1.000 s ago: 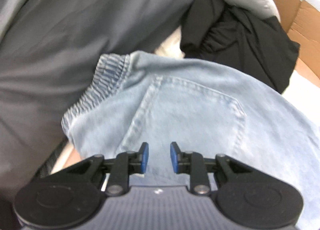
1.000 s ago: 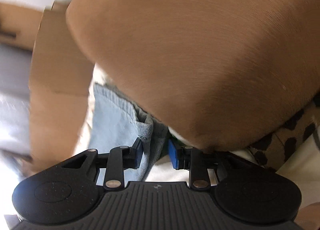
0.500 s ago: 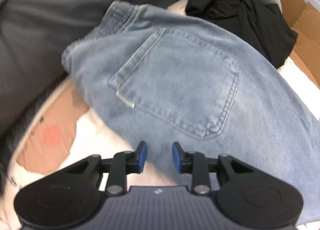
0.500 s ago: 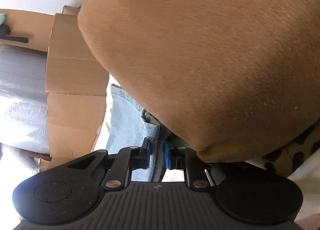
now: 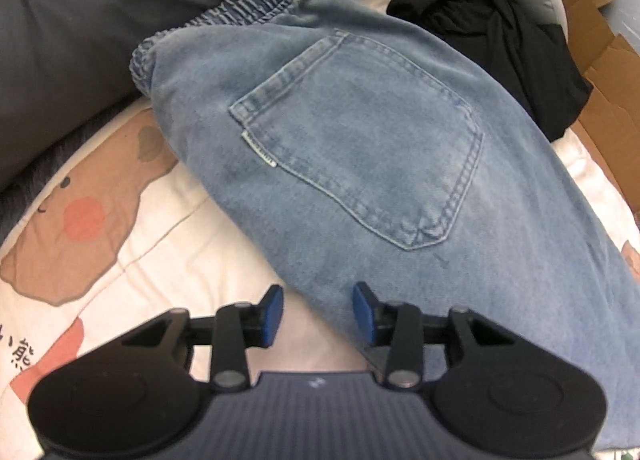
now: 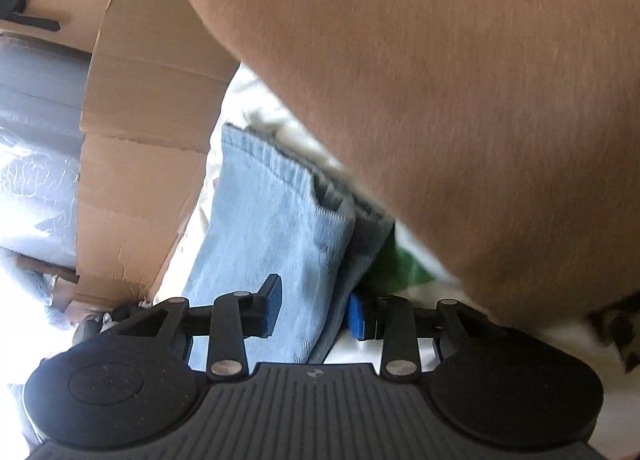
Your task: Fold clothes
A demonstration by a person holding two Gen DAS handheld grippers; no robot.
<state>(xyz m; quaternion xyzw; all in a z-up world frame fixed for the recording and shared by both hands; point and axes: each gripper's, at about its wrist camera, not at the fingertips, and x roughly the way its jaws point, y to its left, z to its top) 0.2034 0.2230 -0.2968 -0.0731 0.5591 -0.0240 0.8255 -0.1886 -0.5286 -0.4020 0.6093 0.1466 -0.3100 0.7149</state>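
Note:
Light blue jeans (image 5: 360,147) lie on a cream bedspread (image 5: 168,236), back pocket up, elastic waistband at the far end. My left gripper (image 5: 318,312) points down over their near edge. Its jaws are opening; denim lies under the gap, and the pads do not press it. In the right wrist view a jeans leg (image 6: 272,227) with its hem at the far end runs between the jaws of my right gripper (image 6: 314,310). Those jaws are opening too, and the folded denim sits loose between the blue pads.
A black garment (image 5: 500,39) lies beyond the jeans, with cardboard (image 5: 600,71) to its right and dark grey upholstery (image 5: 80,19) at the back left. A large brown fabric mass (image 6: 460,99) hangs close over the right gripper. Cardboard boxes (image 6: 140,119) stand at its left.
The left gripper has drawn back from the pocket area to the jeans' near edge, baring the bedspread, and its jaws have widened. The right jaws pinched the jeans leg, then widened, and more of the leg shows.

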